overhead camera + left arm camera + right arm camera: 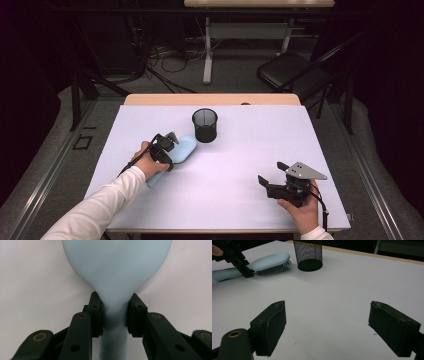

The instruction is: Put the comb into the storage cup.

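Nearest to us, our right gripper (269,184) rests low at the near right of the white table (240,165), jaws spread wide with nothing between them. We judge it is parked there on purpose: from that spot it faces across the bare surface toward the work without crowding it, ready to help if the other hand needs support.

Farther in and to the left, our left gripper (167,147) is clamped on the pale blue plastic hairbrush (184,148), its bristles facing down. In the left gripper view the two pads (96,315) press on either side of the narrow neck, just where the handle swells into the oval head (116,265). That is a sensible place to pinch (the waist is slim enough for the jaws, and the flare on the head side should stop the brush sliding out). The handle runs back beneath the person's left hand (145,161), so the head points away from us. The right gripper view shows the bristles very low over the table; whether they touch it we cannot tell.

Just beyond the brush head stands the black wire-mesh cup (205,125), upright and open at the top. With the head aimed toward it and so near, we take the cup as the brush's likely destination.
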A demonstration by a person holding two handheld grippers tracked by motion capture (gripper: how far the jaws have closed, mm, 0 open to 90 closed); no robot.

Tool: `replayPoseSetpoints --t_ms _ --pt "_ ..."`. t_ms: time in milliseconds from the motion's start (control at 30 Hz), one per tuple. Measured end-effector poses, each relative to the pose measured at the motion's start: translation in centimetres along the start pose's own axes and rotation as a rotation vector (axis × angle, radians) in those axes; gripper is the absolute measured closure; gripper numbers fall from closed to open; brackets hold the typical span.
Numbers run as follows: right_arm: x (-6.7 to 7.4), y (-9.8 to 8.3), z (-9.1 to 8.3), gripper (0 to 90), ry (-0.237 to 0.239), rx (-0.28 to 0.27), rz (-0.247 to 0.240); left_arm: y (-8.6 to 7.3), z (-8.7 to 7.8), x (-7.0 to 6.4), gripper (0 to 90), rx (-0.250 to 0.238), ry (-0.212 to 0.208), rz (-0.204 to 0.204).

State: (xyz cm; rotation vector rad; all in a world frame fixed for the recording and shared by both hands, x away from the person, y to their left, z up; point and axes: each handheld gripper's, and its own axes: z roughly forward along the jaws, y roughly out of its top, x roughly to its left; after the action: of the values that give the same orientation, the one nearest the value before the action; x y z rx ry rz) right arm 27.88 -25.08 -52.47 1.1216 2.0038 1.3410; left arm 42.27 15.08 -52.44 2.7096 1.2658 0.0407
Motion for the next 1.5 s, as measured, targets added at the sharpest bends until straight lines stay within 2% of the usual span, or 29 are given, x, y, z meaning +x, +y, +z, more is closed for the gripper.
replayPoseSetpoints --t_ms 633,800,1100,1500 --pt "-0.01 0.0 0.0 14.2 0.001 0.001 0.001 -0.11 -0.03 0.06 69.8 -0.003 0.001 0.002" --pt "-0.02 -0.01 0.0 14.2 0.001 -0.001 0.002 -0.22 0.01 0.11 69.8 -0.016 -0.011 -0.007" --pt "-0.02 -0.01 0.01 14.1 0.001 0.0 0.005 -0.35 -0.23 0.06 69.9 -0.012 -0.006 0.002" --pt "-0.05 -0.03 0.04 14.2 0.0 0.002 0.007 -0.7 -0.97 0.37 70.0 -0.05 -0.023 -0.011"
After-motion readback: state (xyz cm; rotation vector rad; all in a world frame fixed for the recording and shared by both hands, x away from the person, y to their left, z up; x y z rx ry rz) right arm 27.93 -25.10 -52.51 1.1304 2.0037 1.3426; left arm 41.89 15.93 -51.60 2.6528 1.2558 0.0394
